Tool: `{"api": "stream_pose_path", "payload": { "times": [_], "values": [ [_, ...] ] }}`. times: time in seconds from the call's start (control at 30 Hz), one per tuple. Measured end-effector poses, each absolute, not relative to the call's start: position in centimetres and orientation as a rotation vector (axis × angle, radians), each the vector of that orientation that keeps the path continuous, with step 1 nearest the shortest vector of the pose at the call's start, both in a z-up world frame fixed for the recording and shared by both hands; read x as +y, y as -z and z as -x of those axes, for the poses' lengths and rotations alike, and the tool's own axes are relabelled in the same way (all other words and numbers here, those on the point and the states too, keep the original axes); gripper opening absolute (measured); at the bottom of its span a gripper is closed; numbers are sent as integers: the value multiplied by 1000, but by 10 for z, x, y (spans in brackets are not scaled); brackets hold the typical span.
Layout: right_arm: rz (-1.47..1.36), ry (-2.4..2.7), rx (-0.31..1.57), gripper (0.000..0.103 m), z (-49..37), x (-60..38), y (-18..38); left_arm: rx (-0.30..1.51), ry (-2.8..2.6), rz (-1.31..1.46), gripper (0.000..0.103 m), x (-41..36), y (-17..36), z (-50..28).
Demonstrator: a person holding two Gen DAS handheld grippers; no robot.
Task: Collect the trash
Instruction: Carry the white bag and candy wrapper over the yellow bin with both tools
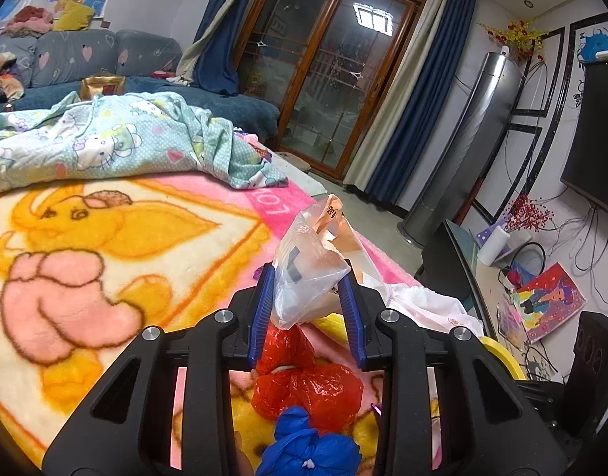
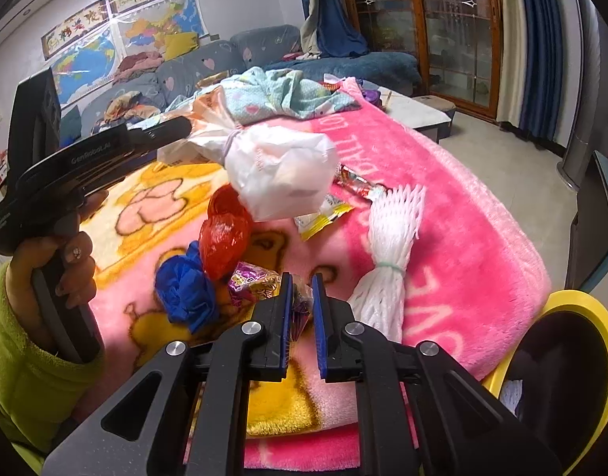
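My left gripper [image 1: 308, 273] is shut on the neck of a knotted white plastic bag [image 1: 304, 265] and holds it above the pink blanket; the bag's full white body shows in the right wrist view [image 2: 284, 174]. Below it lie a red plastic bag [image 1: 304, 380] and a blue plastic bag [image 1: 308, 448]. In the right wrist view the red bag [image 2: 224, 238] and blue bag [image 2: 185, 289] lie left of my right gripper [image 2: 303, 281], whose narrow jaws hold a purple candy wrapper [image 2: 300, 305]. A white foam net [image 2: 387, 254] lies to its right.
A yellow-rimmed bin [image 2: 561, 357] stands at the blanket's right edge. A yellow wrapper [image 2: 324, 214] and a red wrapper [image 2: 355, 180] lie behind the foam net. A crumpled blue quilt [image 1: 117, 139] and a sofa [image 1: 86, 63] lie beyond.
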State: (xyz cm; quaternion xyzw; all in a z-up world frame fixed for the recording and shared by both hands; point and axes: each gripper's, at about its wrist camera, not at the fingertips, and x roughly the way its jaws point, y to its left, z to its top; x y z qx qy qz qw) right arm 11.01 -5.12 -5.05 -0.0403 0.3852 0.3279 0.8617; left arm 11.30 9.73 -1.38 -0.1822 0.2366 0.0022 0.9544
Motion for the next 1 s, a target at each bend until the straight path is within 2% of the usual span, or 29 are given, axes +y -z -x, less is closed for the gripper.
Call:
{"api": "stream_pose_path", "payload": {
  "times": [1.0],
  "values": [
    [3, -514, 730, 10, -121, -108, 13, 422, 111, 313, 24, 57, -17, -93]
  ]
}}
